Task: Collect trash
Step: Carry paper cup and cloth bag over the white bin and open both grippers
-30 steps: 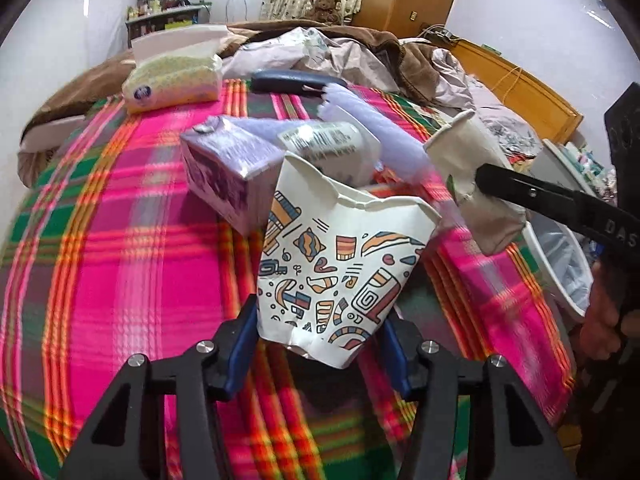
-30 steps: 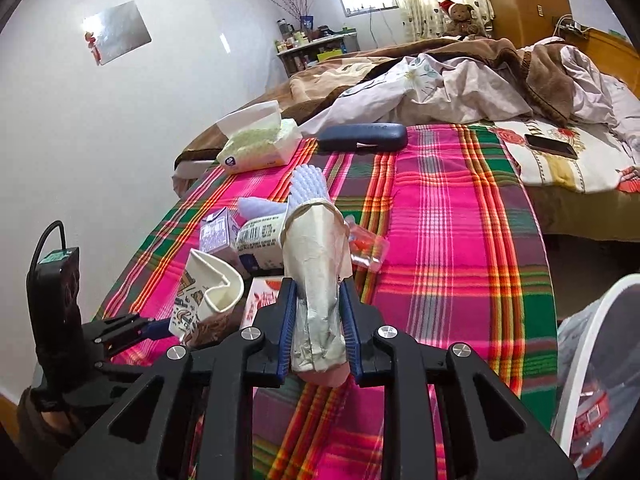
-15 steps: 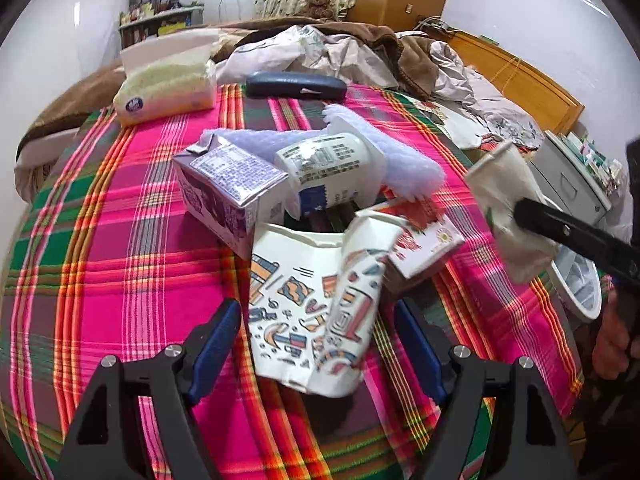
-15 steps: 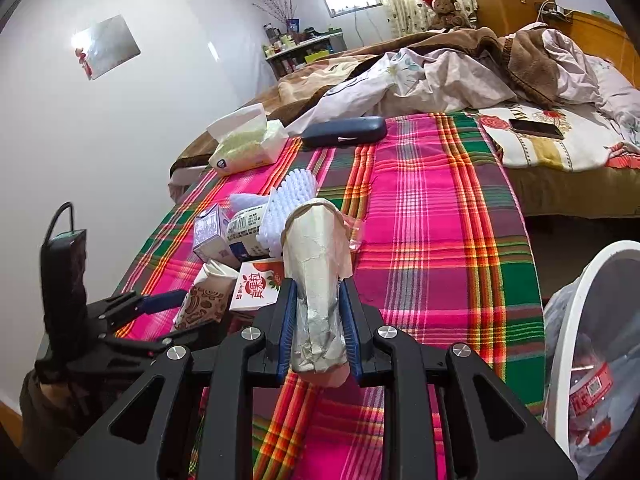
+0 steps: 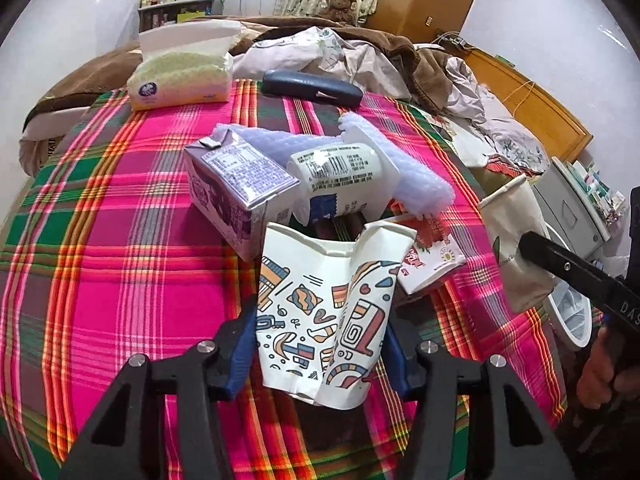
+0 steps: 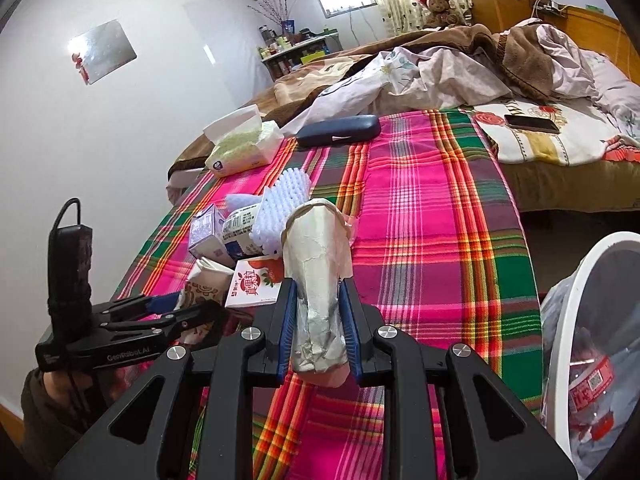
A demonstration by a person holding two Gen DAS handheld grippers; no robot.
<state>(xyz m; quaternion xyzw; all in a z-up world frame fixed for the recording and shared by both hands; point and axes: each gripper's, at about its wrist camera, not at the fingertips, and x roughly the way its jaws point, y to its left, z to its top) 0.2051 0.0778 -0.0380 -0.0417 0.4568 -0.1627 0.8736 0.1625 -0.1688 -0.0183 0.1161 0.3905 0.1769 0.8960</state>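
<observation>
Nearest us, our left claw (image 5: 320, 344) is closing on the crumpled patterned paper cup (image 5: 332, 312) at 6 o'clock on the plaid blanket (image 5: 120, 264) — soft walls could buckle and slip out. Our right claw (image 6: 318, 332) pinches a flattened paper cup (image 6: 318, 280); the white bin (image 6: 560, 340) sits at 3 o'clock — a loose swing might miss it.

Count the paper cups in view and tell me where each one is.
2. The patterned paper cup, crushed, sits between the left gripper pads as its jaws close. The plain crushed paper cup is clamped in the right gripper. More could be hidden in the pile.
</observation>
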